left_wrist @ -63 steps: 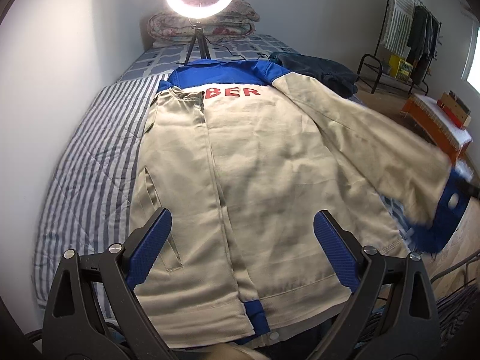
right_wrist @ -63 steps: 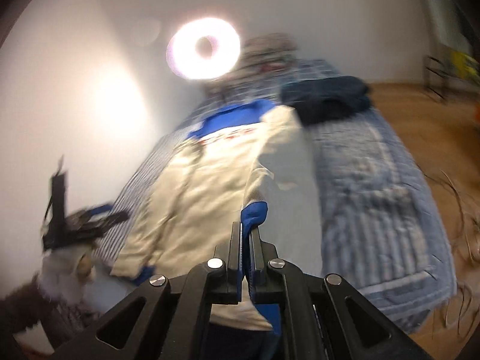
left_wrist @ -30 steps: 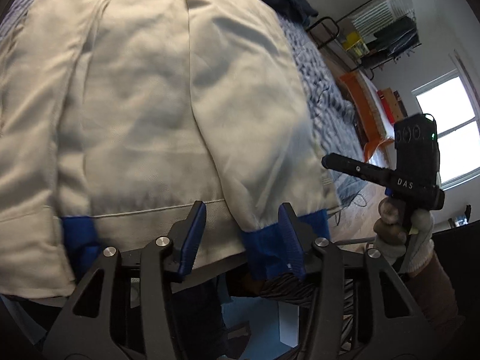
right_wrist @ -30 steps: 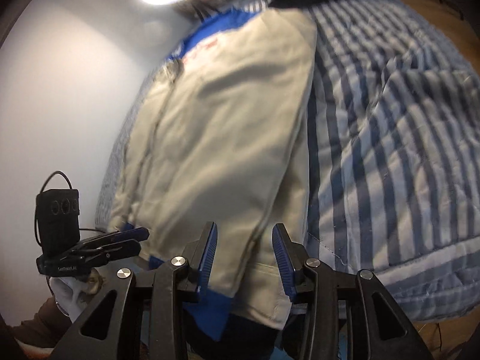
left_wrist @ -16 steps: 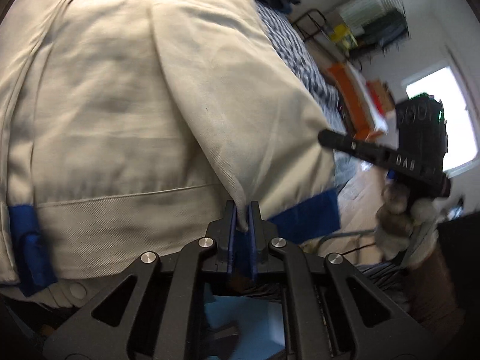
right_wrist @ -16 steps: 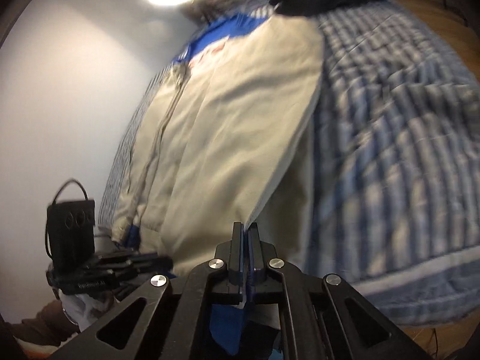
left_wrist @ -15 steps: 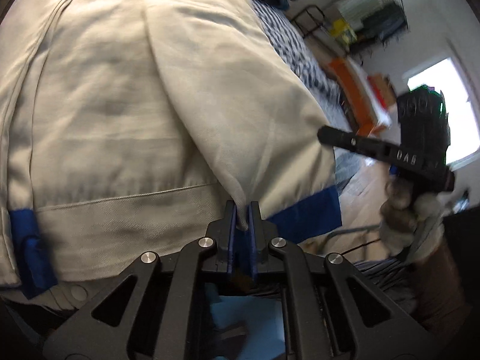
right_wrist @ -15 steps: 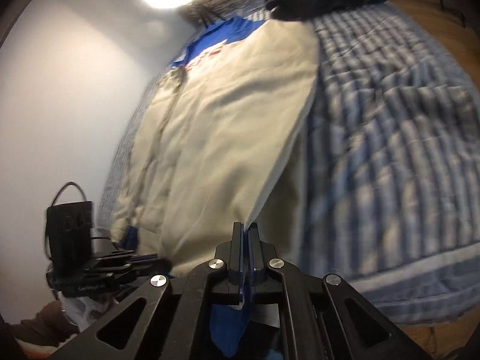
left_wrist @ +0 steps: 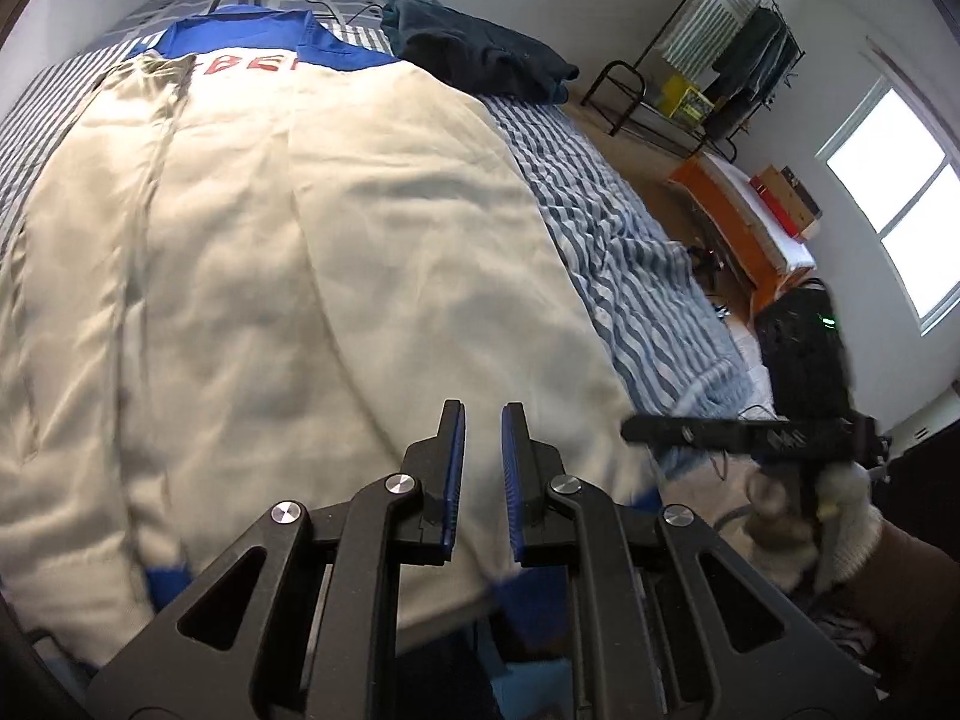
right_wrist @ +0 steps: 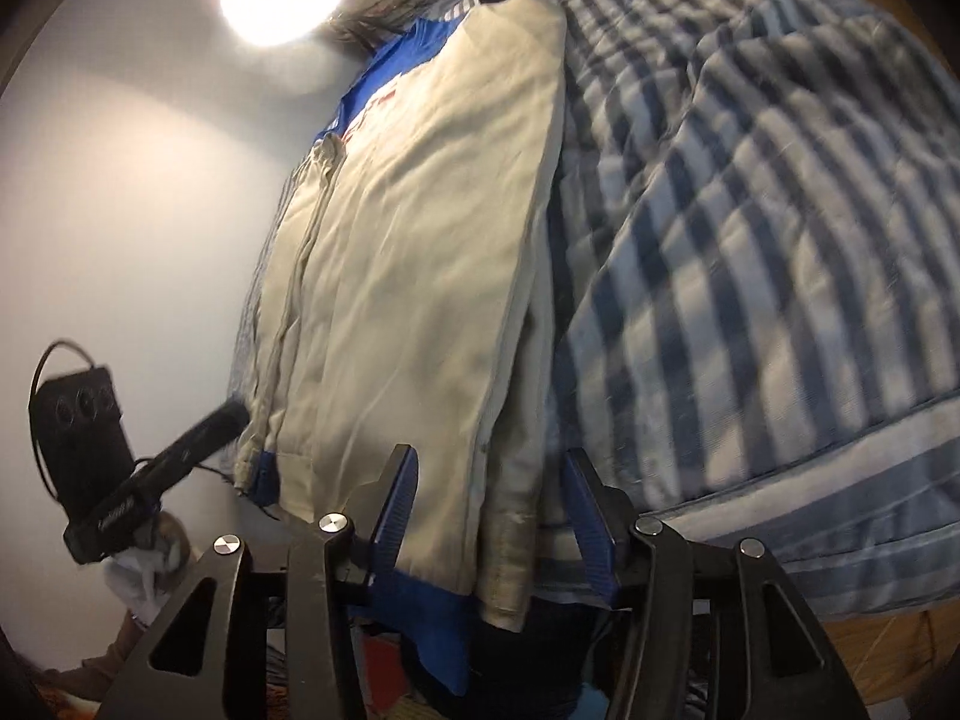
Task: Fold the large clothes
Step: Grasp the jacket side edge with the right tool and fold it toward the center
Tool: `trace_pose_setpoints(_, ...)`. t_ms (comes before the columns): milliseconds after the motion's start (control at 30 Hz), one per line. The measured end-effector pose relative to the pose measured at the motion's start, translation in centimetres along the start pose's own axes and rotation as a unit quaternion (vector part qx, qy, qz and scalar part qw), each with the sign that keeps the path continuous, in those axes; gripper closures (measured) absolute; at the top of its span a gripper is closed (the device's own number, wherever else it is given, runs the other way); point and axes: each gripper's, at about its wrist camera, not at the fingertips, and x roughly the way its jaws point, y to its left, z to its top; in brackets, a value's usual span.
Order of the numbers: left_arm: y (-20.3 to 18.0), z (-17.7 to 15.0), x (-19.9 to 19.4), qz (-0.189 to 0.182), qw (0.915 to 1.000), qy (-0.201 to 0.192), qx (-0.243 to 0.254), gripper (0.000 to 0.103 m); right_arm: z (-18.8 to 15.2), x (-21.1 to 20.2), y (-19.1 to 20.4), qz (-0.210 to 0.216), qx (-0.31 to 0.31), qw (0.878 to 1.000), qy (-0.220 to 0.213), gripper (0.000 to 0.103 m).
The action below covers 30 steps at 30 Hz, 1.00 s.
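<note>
Right now my left hand-held gripper [left_wrist: 480, 474] is easing apart with no cloth between its jaws, and my right hand-held gripper [right_wrist: 489, 507] is opening too, the hem [right_wrist: 507, 564] lying loose between its pads. Beyond them the jacket [left_wrist: 270, 252] lies flat along the bed [left_wrist: 630, 252], collar at the far end. It looks soft and limp, likely to sag, so I'd pinch the thicker blue hem band.
</note>
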Motion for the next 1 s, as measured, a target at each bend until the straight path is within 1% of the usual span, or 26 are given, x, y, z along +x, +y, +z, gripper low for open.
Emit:
trace_pose_setpoints(67,-0.6,0.2,2.3,0.014,0.9998,0.009,0.011,0.093,0.0,0.5,0.4,0.008,-0.004,1.0,0.006,0.051)
trace_pose_setpoints(100,-0.8,0.1,3.2,0.022,0.9996,0.014,0.014,0.093,-0.1,0.7,0.6,0.004,-0.006,1.0,0.007,0.052)
trace_pose_setpoints(133,-0.9,-0.1,4.4,0.027,0.9993,0.021,0.016,0.093,-0.2,0.9,0.7,0.002,-0.006,1.0,0.007,0.061)
trace_pose_setpoints(167,-0.9,-0.4,5.7,0.032,0.9988,0.034,0.018,0.093,-0.2,1.1,0.6,0.0,-0.003,1.0,0.008,0.077)
trace_pose_setpoints(233,-0.9,-1.2,7.7,0.049,0.9974,0.046,0.028,0.093,-0.2,1.6,0.8,0.003,0.005,1.0,0.008,0.086)
trace_pose_setpoints(300,-1.2,-1.6,8.1,0.055,0.9969,0.033,0.046,0.093,-0.2,1.5,1.5,-0.006,-0.008,1.0,0.002,0.088)
trace_pose_setpoints(367,-1.2,-1.6,7.9,0.054,0.9966,0.038,0.049,0.093,-0.1,1.2,2.9,-0.025,-0.032,0.999,-0.007,0.089)
trace_pose_setpoints(433,-0.4,-1.2,6.6,0.035,0.9982,0.047,0.014,0.093,0.2,1.5,4.4,-0.047,-0.043,0.998,-0.013,0.089)
trace_pose_setpoints(500,0.0,-1.1,4.1,0.013,0.9992,0.037,-0.009,0.093,0.3,1.6,6.2,-0.084,-0.071,0.994,-0.02,0.09)
trace_pose_setpoints(600,0.5,-0.9,-0.4,0.003,0.9998,0.012,-0.015,0.093,0.6,2.0,9.0,-0.128,-0.12,0.984,-0.029,0.09)
trace_pose_setpoints(633,0.8,-0.9,-2.0,0.002,0.9999,0.001,-0.016,0.093,0.7,2.2,9.9,-0.135,-0.134,0.981,-0.032,0.09)
trace_pose_setpoints(700,1.5,-1.0,-4.9,0.011,0.9997,-0.018,-0.01,0.093,0.8,2.5,11.8,-0.159,-0.164,0.973,-0.04,0.09)
trace_pose_setpoints(800,3.2,-1.2,-8.5,0.045,0.998,-0.044,0.0,0.093,1.0,2.7,13.9,-0.165,-0.195,0.966,-0.045,0.09)
trace_pose_setpoints(933,6.8,-1.5,-11.4,0.07,0.9952,-0.064,-0.026,0.093,0.8,2.1,16.3,-0.174,-0.24,0.954,-0.047,0.09)
trace_pose_setpoints(1000,8.5,-1.4,-12.3,0.074,0.9936,-0.071,-0.047,0.093,0.9,2.8,18.0,-0.179,-0.266,0.946,-0.043,0.09)
